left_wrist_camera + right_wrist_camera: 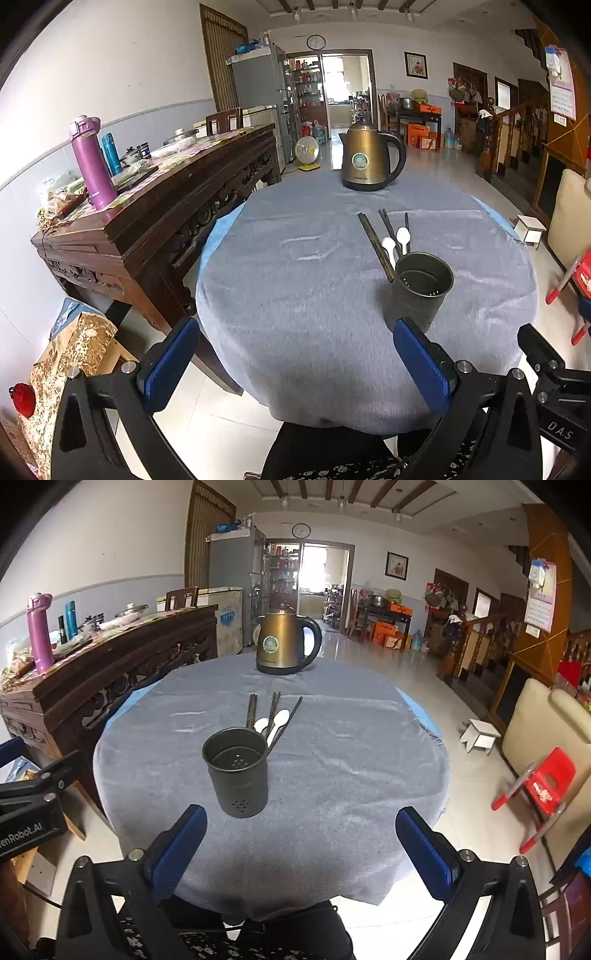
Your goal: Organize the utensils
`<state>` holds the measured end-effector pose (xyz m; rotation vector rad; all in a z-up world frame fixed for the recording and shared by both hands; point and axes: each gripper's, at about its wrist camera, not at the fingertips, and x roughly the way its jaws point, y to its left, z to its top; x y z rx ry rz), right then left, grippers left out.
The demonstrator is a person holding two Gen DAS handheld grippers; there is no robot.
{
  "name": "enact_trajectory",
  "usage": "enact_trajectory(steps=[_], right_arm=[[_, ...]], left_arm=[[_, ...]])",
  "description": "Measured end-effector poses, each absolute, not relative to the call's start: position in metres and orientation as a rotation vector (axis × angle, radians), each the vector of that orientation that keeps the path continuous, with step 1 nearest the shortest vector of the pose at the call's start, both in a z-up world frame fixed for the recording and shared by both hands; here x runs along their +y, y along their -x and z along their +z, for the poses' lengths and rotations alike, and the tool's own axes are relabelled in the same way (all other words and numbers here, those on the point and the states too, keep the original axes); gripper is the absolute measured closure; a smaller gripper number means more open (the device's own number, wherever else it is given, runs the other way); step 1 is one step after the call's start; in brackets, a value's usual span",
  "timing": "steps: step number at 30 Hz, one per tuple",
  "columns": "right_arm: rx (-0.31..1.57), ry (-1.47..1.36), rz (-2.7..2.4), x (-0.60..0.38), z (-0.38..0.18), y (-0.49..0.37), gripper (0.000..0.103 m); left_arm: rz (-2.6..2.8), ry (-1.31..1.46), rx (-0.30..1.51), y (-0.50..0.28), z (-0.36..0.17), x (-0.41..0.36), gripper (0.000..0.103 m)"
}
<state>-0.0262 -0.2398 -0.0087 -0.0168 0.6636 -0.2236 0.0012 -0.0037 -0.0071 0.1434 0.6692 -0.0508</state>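
Note:
A dark metal utensil holder (421,290) (236,771) with a perforated bottom stands empty on the round table's grey cloth (303,288) (332,775). Just behind it lie several dark chopsticks (375,245) (252,709) and two white plastic spoons (402,236) (280,720). My left gripper (295,358) hangs open over the table's near edge, left of the holder. Also open, my right gripper (301,842) is near that edge, to the holder's right. Neither has anything between its blue pads (170,365) (428,849).
A bronze electric kettle (369,158) (284,644) stands at the table's far side. A carved wooden sideboard (155,206) (92,679) with bottles runs along the left. A red child's chair (543,786) and a small white stool (480,734) stand on the floor at right.

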Motion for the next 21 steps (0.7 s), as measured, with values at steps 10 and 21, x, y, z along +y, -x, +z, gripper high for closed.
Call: enact_trajectory(steps=[10,21], right_arm=[[0.690,0.020,-0.242,-0.241,-0.015,0.022,0.000],[0.738,0.045,-0.258,-0.239,-0.014,0.022,0.000]], left_arm=[[-0.063,-0.139,0.713,-0.011,-0.012,-0.003,0.000],[-0.062,-0.157,0.722,-0.013,-0.016,-0.002,0.000]])
